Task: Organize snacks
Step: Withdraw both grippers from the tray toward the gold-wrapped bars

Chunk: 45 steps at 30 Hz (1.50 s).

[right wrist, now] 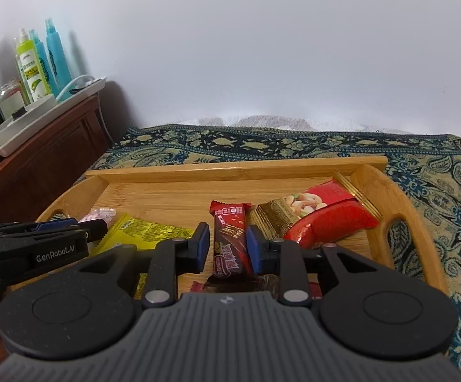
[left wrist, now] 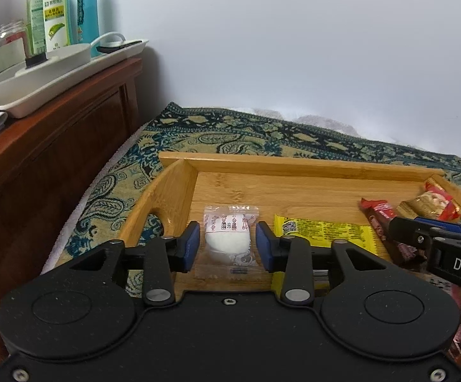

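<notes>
A bamboo tray [left wrist: 294, 162] [right wrist: 236, 168] lies on a patterned cloth and holds snacks. My left gripper [left wrist: 226, 242] is open, its blue pads on either side of a clear packet with a white round snack [left wrist: 228, 238]. My right gripper [right wrist: 225, 246] stands around a dark red chocolate bar [right wrist: 230, 238], pads close to its sides; the bar lies on the tray. A yellow packet [left wrist: 322, 232] [right wrist: 144, 230] lies between them. A red and gold nut packet [right wrist: 319, 216] [left wrist: 430, 205] lies at the tray's right end.
A dark wooden cabinet [left wrist: 55, 146] stands to the left, with a white tray [left wrist: 39, 76] holding bottles [left wrist: 57, 9] and a jar. The patterned cloth [right wrist: 437, 184] surrounds the bamboo tray. A white wall stands behind.
</notes>
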Each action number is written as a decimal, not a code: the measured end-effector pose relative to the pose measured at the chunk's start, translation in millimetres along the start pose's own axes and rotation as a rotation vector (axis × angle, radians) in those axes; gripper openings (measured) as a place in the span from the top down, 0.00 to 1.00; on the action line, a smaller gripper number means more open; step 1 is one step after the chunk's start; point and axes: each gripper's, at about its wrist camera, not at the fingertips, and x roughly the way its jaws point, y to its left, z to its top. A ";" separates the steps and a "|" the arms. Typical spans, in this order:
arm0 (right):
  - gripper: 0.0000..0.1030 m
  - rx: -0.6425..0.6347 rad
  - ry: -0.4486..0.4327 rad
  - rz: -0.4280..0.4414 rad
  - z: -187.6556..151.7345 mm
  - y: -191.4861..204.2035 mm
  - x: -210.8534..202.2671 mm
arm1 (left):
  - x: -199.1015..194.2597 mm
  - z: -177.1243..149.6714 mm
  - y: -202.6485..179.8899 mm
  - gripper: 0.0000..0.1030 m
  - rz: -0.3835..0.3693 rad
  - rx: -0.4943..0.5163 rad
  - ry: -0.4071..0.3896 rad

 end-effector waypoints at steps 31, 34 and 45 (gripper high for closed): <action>0.20 -0.123 -0.177 0.004 -46.0 1.4 -163.0 | -156.4 -51.1 -28.5 0.15 -0.125 0.082 -0.088; 0.18 -0.141 -0.182 -0.004 -57.5 -1.2 -170.5 | -164.4 -61.2 -32.5 0.13 -0.140 0.088 -0.090; 0.12 -0.134 -0.184 -0.018 -95.4 -11.5 -187.9 | -172.7 -94.9 -49.4 0.12 -0.164 0.135 -0.065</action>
